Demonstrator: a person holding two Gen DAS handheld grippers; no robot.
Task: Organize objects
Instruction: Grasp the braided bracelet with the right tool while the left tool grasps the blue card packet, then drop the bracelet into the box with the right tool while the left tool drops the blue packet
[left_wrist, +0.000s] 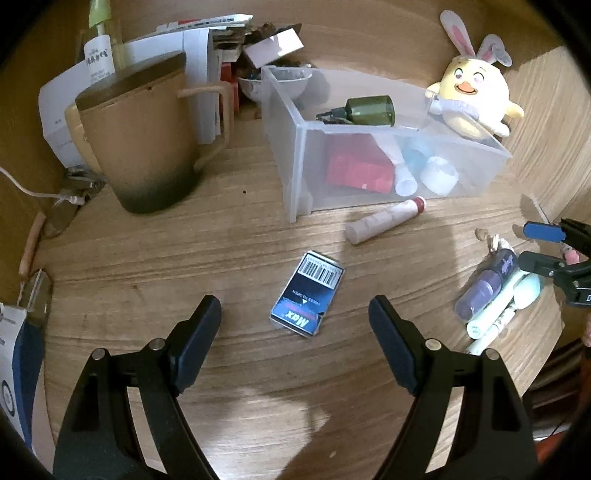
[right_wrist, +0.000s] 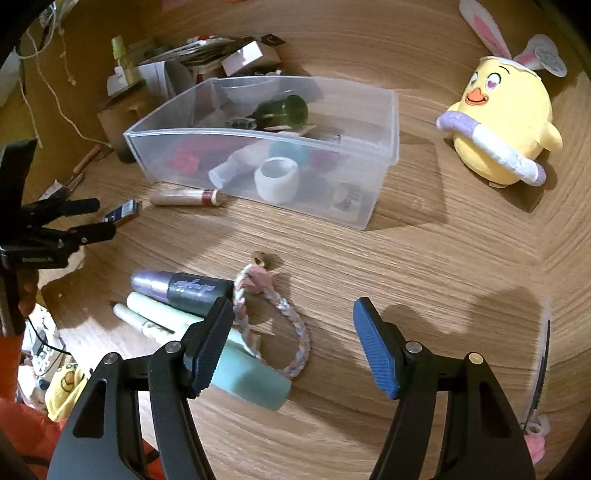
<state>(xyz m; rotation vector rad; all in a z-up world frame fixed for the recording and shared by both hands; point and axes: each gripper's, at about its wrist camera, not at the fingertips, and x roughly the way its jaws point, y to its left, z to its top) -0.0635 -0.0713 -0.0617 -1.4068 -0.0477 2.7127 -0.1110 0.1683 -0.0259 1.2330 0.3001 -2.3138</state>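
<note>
Box (left_wrist: 307, 293), dark, barcode up, lies flat on the tabletop (left_wrist: 229, 243) just ahead of your left tool (left_wrist: 295, 317), spread wide and empty to straddle it. Bin (left_wrist: 295, 155) beyond. Your right tool (right_wrist: 291, 332) gapes empty over the braided band (right_wrist: 291, 325).

— What is obscured inside the translucent plastic bin (right_wrist: 373, 155)?
— Its contents are blurred by the frosted front wall; a red box-like shape (left_wrist: 360, 168) and a pale tube (right_wrist: 236, 166) are only dimly made out.
— And at the edges?
— The yellow chick plush's pink-lined rabbit ear (right_wrist: 480, 22) is cut off by the top edge of the right wrist view. The pale green pens (right_wrist: 155, 317) are partly covered by the right gripper's finger (right_wrist: 208, 345). Small print on the dark blue barcoded card box (left_wrist: 306, 293) cannot be read fully.
</note>
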